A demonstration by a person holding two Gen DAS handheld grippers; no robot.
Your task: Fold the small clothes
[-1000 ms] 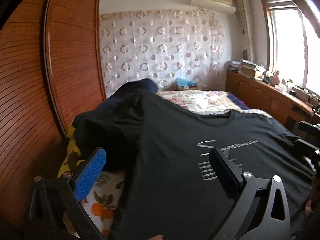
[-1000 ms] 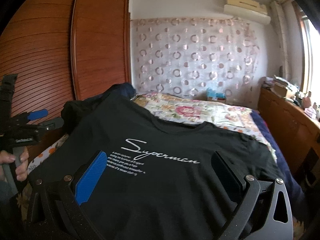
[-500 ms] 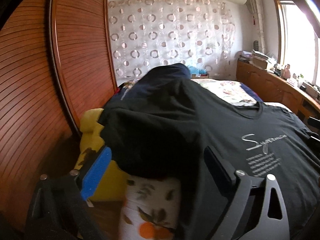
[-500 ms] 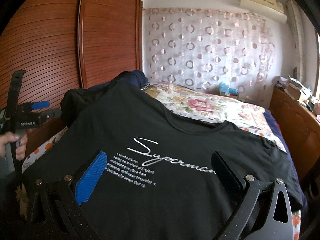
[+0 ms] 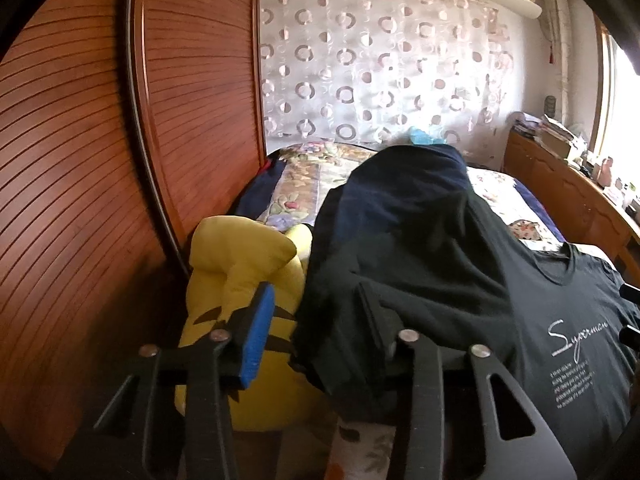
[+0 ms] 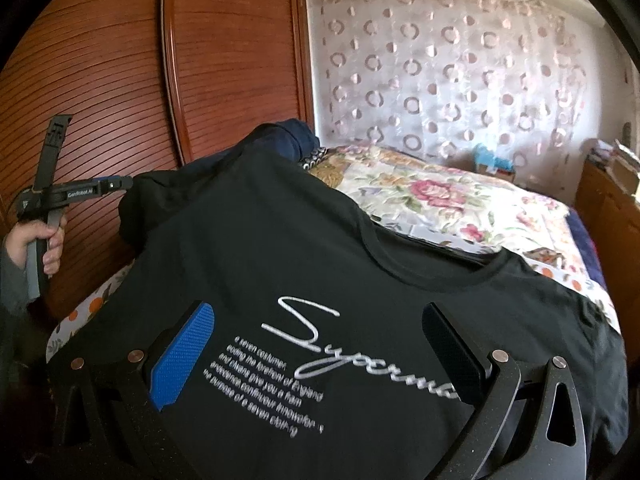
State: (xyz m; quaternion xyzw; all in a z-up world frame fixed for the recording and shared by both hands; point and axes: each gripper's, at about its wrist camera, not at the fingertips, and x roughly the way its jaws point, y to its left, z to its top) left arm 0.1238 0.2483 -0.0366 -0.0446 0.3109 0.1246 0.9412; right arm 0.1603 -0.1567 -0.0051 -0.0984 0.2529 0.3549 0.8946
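Left gripper (image 5: 316, 320): jaws just closing, now narrowed around the bunched left sleeve edge of the black T-shirt (image 5: 500, 320), fabric between the fingers though a firm pinch cannot be confirmed; a second ago spread wide over the shirt's chest, since swung left to the garment's near-left corner. Just beside it on the left, a yellow plush toy (image 5: 240, 264); beyond, the wooden wardrobe door (image 5: 80, 160). Right gripper (image 6: 320, 360): wide open, nothing held, hovering over the white lettering on the shirt front, closer to the print than before. Shirt spread face up across the near end of the flowered bed (image 6: 440, 200), a dark blue garment (image 6: 298, 138) heaped at its far-left shoulder. Probably the start of a sleeve fold: left side being taken up, right side not yet grasped.
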